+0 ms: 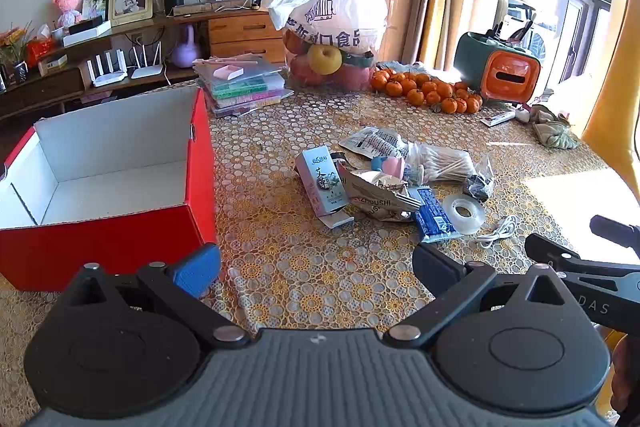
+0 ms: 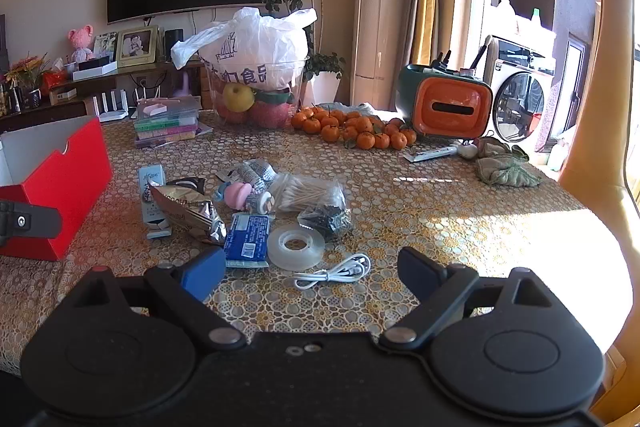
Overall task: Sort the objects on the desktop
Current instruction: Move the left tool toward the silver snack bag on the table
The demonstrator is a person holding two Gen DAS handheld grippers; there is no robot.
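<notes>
A red cardboard box (image 1: 120,239) with a white, empty inside stands at the table's left; its corner shows as the red box (image 2: 68,183) in the right wrist view. A pile of small items lies mid-table: a tall light carton (image 1: 322,183), a silver snack bag (image 1: 380,195), a blue packet (image 1: 434,215), a clear tape roll (image 2: 295,243), a bag of cotton swabs (image 2: 304,193), and a white cable (image 2: 336,273). My left gripper (image 1: 316,271) hovers open near the box's front right corner. My right gripper (image 2: 310,273) is open, just short of the cable and tape.
At the back of the table stand a stack of plastic cases (image 1: 244,87), a bowl of fruit under a white bag (image 1: 332,39), loose mandarins (image 1: 428,93), an orange and green tissue holder (image 1: 500,71) and a crumpled cloth (image 2: 504,167). A yellow giraffe figure (image 2: 600,87) stands at the right.
</notes>
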